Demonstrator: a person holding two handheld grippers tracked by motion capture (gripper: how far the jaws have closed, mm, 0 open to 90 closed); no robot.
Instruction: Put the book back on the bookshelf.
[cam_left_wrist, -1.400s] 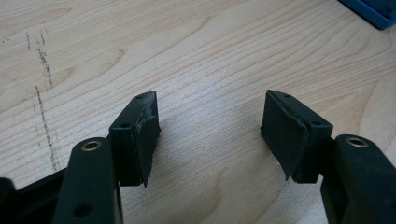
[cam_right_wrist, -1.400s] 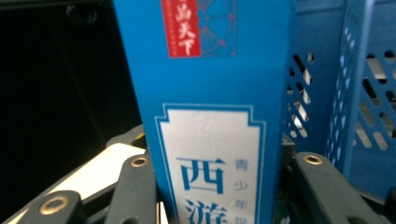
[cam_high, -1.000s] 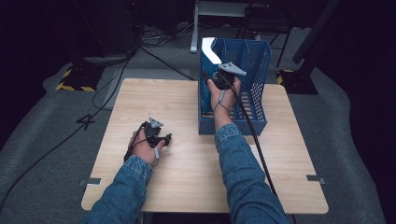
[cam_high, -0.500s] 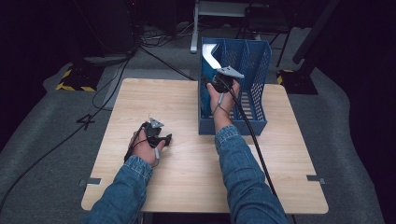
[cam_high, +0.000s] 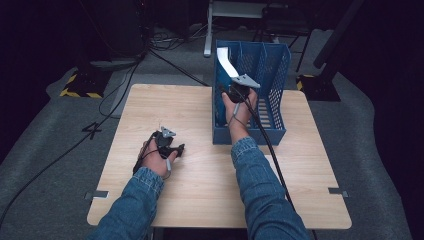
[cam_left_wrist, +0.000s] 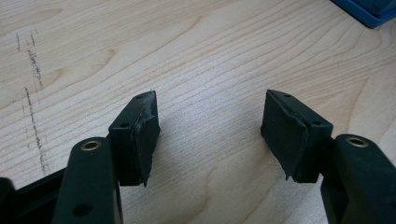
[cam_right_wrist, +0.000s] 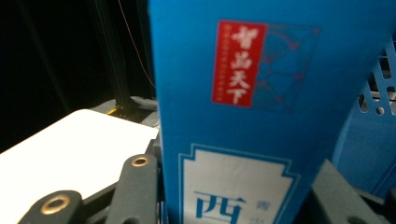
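A blue book (cam_right_wrist: 233, 93) with a red label and white lettering stands upright between my right gripper's jaws, which grip its lower part. From above, my right gripper (cam_high: 233, 91) holds the book (cam_high: 227, 62), its white side showing, in the left compartment of the blue mesh file rack (cam_high: 274, 75). My left gripper (cam_high: 178, 150) rests low on the wooden table (cam_high: 190, 105), left of the rack. In its own view my left gripper (cam_left_wrist: 210, 126) stands open over bare wood, with nothing between the pads.
The rack stands at the table's far right of centre, and a corner of the rack (cam_left_wrist: 369, 9) shows in the left gripper view. A black cable (cam_high: 267, 145) trails from my right gripper along the forearm. Dark floor with cables surrounds the table.
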